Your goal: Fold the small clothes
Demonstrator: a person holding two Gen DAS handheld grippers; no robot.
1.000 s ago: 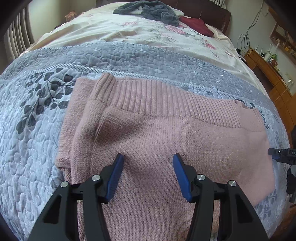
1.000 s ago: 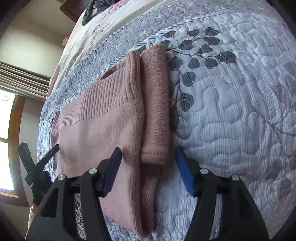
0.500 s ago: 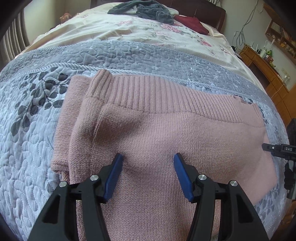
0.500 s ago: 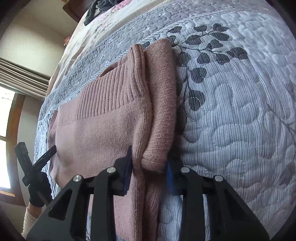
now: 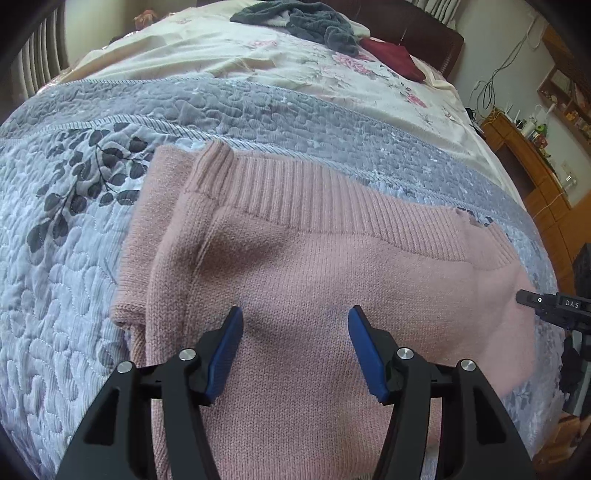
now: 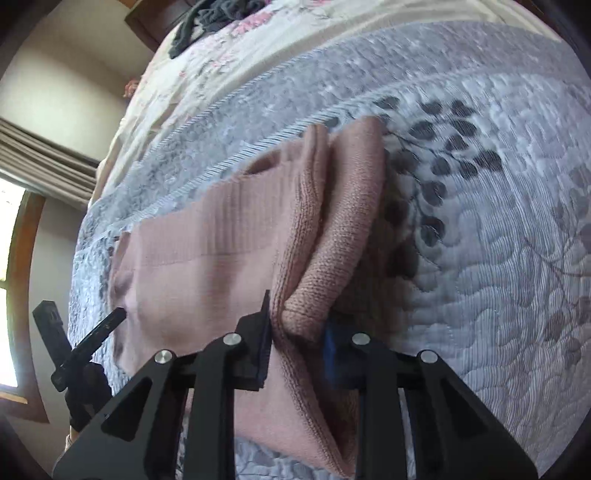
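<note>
pink knit fills most of the left wrist view: our sweater (image 5: 314, 280) lies flat on the grey quilted bedspread (image 5: 62, 280) at the near end of the bed, ribbed hem away from us and one side already turned in as a narrow panel along its left edge. we hold the left gripper (image 5: 295, 347) wide apart just above the middle of the body, gripping nothing, which we judge keeps it ready to pin or pick the cloth once the other side moves. a pile of dark clothes (image 5: 314, 22) and a red garment (image 5: 395, 59) sit well apart at the far end, out of the way. in the right wrist view, the right gripper (image 6: 299, 350) has closed to a narrow gap on the sweater's (image 6: 207, 280) folded side edge, where the doubled layers bunch up between the fingers; we take hold here, we think, so both layers travel together in the next fold. the bunch looks slightly raised off the bedspread (image 6: 498, 258), though we cannot tell how much.
</note>
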